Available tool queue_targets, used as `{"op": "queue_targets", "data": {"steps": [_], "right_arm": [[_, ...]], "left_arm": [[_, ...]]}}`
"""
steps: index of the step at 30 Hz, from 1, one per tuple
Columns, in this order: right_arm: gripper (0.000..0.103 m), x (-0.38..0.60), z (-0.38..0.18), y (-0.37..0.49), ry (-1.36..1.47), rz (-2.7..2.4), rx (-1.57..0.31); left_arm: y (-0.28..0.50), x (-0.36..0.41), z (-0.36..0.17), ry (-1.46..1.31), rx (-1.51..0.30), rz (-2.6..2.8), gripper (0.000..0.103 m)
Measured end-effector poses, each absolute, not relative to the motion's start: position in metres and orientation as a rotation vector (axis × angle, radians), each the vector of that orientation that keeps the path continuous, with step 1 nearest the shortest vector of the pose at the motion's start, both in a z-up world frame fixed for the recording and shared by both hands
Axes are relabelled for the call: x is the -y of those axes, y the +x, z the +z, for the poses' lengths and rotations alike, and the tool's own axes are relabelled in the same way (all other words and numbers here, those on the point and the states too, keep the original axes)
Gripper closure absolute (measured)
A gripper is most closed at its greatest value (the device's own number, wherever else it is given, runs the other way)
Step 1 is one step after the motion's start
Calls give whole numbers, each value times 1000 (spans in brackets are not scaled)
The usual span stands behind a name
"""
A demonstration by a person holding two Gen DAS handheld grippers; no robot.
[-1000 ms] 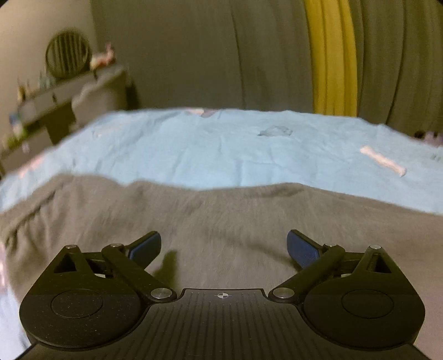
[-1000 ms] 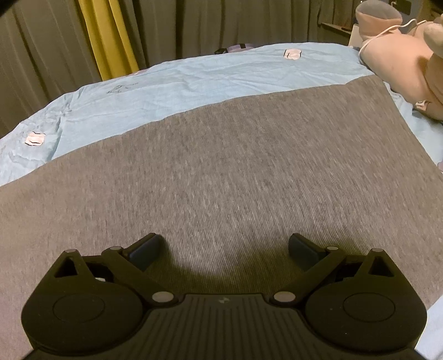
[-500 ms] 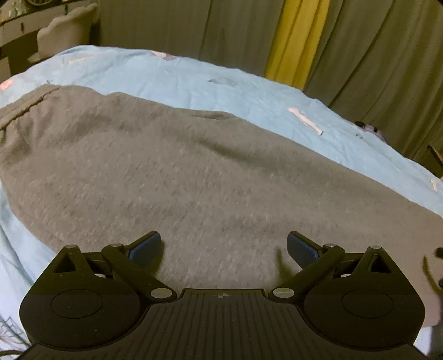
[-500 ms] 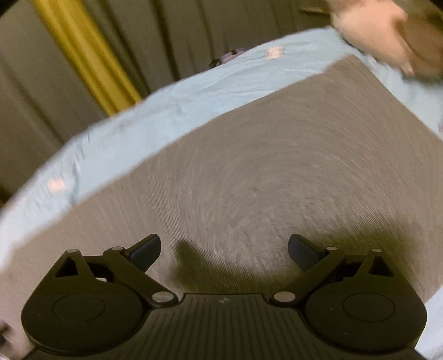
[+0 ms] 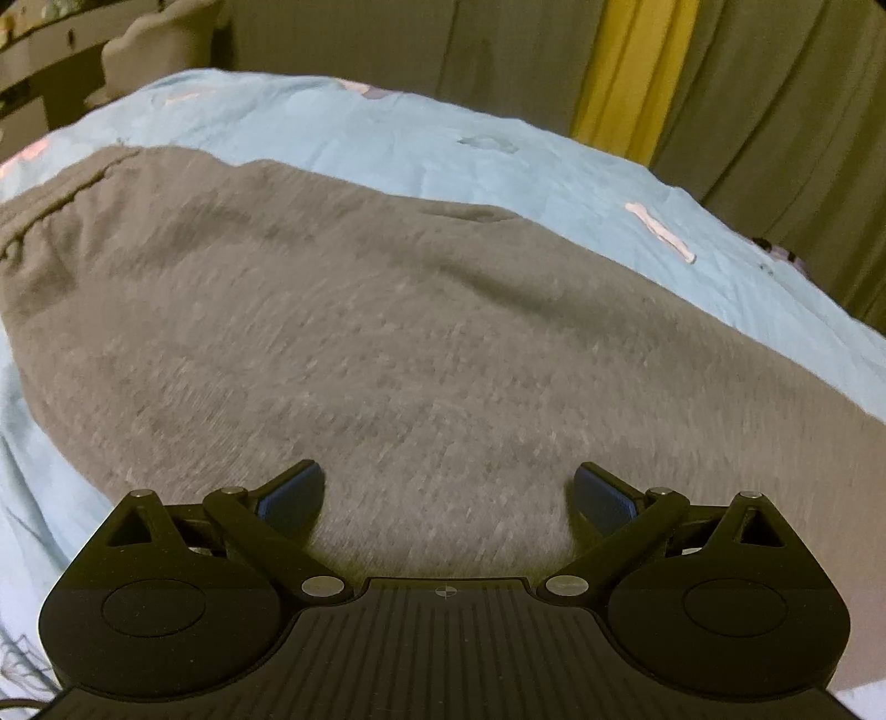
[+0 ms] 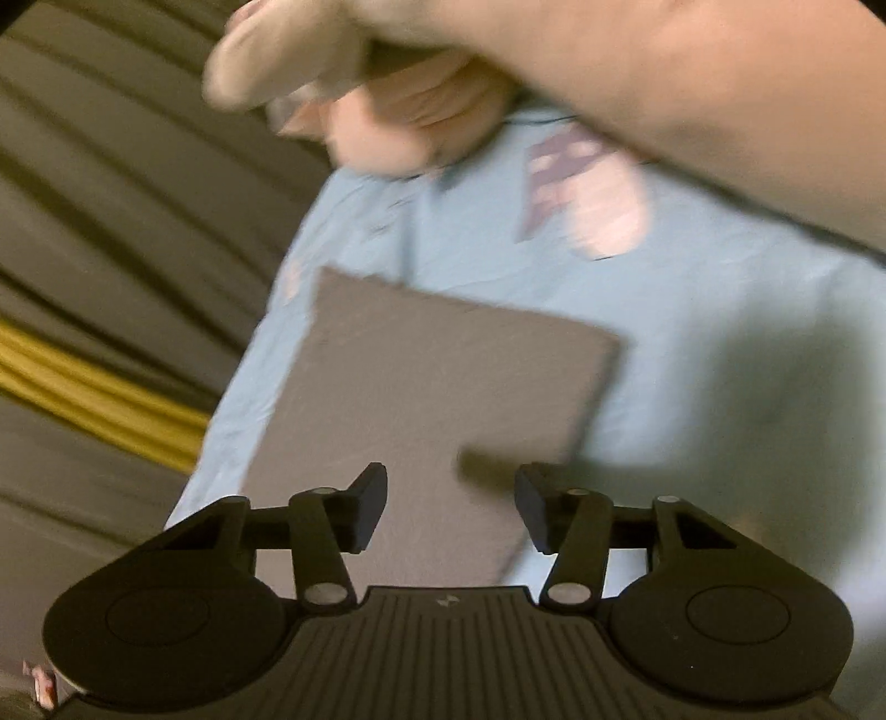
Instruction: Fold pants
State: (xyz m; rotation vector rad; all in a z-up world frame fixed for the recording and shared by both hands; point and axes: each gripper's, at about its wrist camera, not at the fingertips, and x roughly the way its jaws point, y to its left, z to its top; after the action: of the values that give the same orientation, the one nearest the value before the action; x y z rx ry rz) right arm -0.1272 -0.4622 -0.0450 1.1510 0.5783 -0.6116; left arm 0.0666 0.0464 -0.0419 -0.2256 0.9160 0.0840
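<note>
Grey pants lie flat on a light blue bedsheet. In the left wrist view the waistband is at the far left and the cloth runs off to the right. My left gripper is open and empty, just above the cloth near its front edge. In the right wrist view the leg end of the pants shows as a grey rectangle on the sheet. My right gripper is partly open and empty, above the leg's right edge. That view is blurred.
Grey curtains with a yellow strip hang behind the bed. A pale stuffed toy fills the top of the right wrist view. A shelf and a cushion stand at the back left. A small white strip lies on the sheet.
My right gripper has swung sharply to the right end of the pants, rolled, and narrowed its jaws. My left gripper has dipped towards the cloth and shifted slightly; it stays open.
</note>
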Motion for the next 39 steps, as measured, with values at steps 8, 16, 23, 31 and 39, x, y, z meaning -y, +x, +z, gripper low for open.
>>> {"op": "queue_targets", "data": {"steps": [8,16,23,31,39], "right_arm": [[63,474,-69,-142,1190,-665,-531],[63,487,-85,-128,1284,-567,-452],[78,483,-70,-106,1162,-517,-480],[47,486,-79,-97,1215,-540,-477],[93,482,-76,-91,1139,-579,-500]], "left_arm": [[66,-46,-42,-221,-916,88,2],[66,-43,-44,-198,-919,93,1],[68,-40,-46,-177,-922,94,1],[68,-40,-47,-171,-922,94,1],[68,-39,-48,-162,-921,93,1]]}}
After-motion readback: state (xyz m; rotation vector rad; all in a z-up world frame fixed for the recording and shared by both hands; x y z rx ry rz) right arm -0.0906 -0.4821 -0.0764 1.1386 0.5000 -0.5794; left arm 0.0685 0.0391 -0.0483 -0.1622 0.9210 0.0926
